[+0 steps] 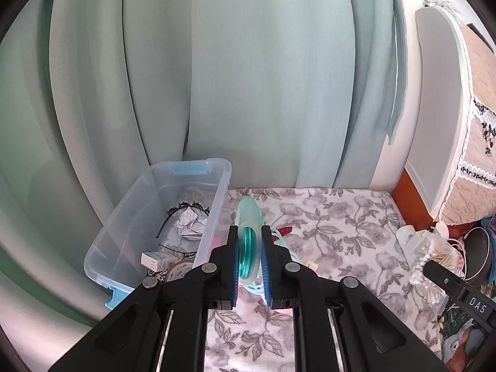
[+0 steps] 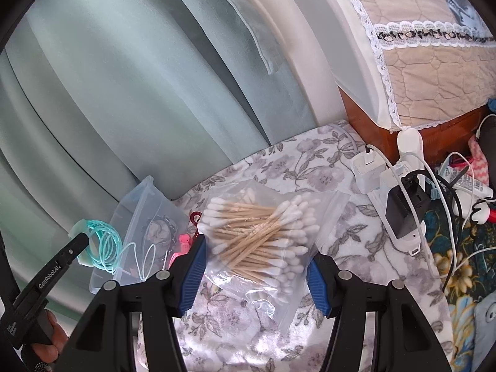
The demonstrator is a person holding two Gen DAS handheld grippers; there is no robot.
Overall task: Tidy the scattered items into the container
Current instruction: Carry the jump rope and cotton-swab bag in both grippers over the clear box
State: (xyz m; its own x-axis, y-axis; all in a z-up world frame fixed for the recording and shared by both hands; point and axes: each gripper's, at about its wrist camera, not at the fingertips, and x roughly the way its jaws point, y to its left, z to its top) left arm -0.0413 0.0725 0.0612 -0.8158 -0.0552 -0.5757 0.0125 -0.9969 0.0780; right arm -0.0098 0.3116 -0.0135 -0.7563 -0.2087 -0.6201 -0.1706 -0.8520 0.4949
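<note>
Left gripper (image 1: 249,248) is clamped on a coil of teal tubing (image 1: 247,241) and right gripper (image 2: 255,266) on a bag of cotton swabs (image 2: 260,232), both raised for carrying to the clear bin (image 1: 217,186) at far left.

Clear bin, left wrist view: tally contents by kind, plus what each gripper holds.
In the clear bin:
Black headbands: 2
Crumpled paper: 1
Small box: 1
Round patterned item: 1
Left gripper, coiled teal tubing: 1
Right gripper, bag of cotton swabs: 1
Total: 7

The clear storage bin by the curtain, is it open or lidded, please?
Open: the clear storage bin has no lid on, and a headband shows inside.
</note>
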